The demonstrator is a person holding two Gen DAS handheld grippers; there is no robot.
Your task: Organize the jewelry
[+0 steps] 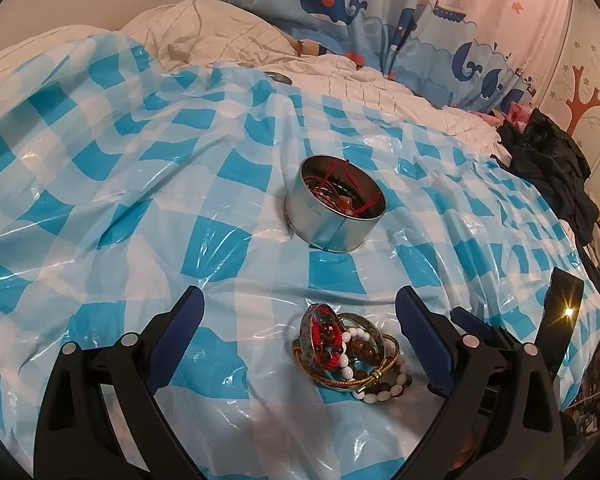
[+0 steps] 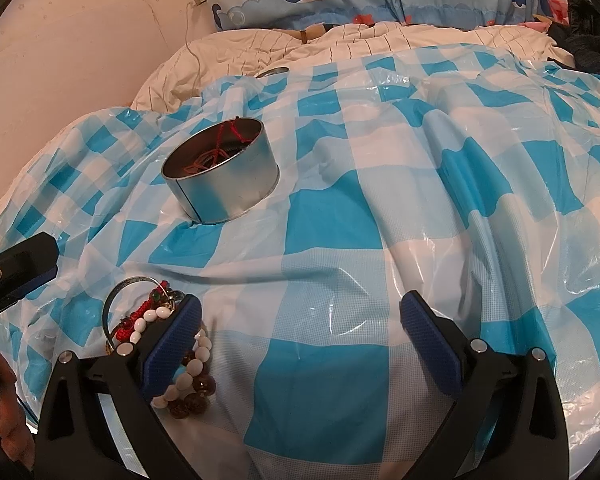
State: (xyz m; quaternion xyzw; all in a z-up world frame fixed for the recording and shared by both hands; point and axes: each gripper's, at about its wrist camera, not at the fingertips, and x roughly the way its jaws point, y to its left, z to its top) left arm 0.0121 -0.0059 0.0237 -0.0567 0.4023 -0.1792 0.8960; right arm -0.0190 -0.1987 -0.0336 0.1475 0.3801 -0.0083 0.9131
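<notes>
Left wrist view: no readable writing anywhere. The left tool (image 1: 300,336) hangs spread wide and released over a blue-checked plastic sheet (image 1: 140,184) on the bed, with the bracelet pile (image 1: 350,354) between its fingers, nearer the 3 o'clock one. A round metal tin (image 1: 334,216) sits upright at 12 o'clock, mouth up, red cords inside.

Right wrist view: the right tool (image 2: 300,336) is likewise released, grasping nothing. Bracelets (image 2: 160,344) lie at 9 o'clock, partly hidden by its left finger. The tin (image 2: 224,190) stands at 11 o'clock.

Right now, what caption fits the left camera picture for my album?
Open left gripper hovers over a bracelet pile, round tin waiting beyond on the checked sheet.
</notes>
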